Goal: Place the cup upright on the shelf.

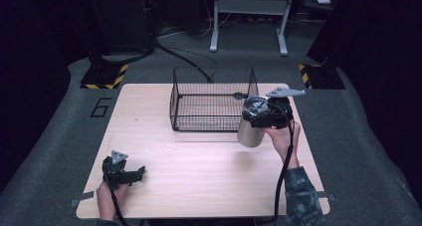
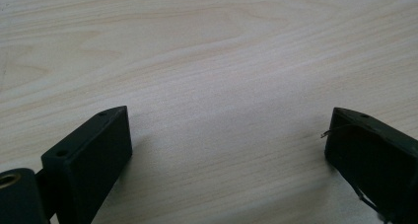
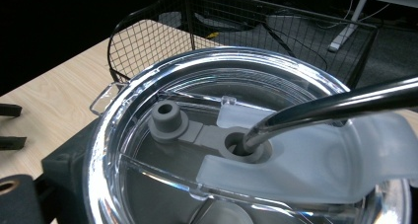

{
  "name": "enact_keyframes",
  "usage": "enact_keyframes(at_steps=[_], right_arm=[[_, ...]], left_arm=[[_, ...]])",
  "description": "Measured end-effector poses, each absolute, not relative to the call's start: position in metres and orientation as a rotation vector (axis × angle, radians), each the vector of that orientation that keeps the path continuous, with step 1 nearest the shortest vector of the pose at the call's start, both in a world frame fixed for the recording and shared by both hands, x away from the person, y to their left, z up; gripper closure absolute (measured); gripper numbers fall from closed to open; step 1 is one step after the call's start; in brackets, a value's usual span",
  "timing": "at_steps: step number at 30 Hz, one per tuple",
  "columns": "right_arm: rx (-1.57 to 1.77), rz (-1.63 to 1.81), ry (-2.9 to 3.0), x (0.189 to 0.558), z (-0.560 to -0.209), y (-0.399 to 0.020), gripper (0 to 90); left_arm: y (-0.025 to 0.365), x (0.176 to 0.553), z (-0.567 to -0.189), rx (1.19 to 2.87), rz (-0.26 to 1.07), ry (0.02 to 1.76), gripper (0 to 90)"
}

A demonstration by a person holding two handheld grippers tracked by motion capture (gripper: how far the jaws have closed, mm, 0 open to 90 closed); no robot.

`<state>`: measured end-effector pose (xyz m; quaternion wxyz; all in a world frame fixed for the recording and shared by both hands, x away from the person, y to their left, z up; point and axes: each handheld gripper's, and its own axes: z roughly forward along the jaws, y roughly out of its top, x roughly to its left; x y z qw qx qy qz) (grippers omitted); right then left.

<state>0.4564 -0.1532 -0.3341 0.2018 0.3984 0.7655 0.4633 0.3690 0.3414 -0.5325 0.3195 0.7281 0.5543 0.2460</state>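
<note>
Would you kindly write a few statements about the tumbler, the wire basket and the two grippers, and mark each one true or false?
1. The right gripper holds the steel tumbler. True.
2. The tumbler sits inside the wire basket. False: it is outside, at the basket's right front corner.
3. The left gripper is open above bare table. True.
4. The tumbler has no lid. False: a clear lid covers it, with a metal straw through its hole.
5. The basket holds a cup. False: nothing lies in it.

likely a lab: hazard-taped stand bases (image 1: 104, 76), floor cables (image 1: 189, 61), dark surroundings.
</note>
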Motion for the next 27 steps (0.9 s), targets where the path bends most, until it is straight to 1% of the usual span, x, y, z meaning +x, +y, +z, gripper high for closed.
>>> enact_keyframes(at_steps=[27], right_arm=[[1.045, 1.298, 2.170, 0.479, -0.292, -0.124, 3.8]], left_arm=[[0.341, 0.369, -0.533, 1.914, 0.645, 1.457, 3.8]])
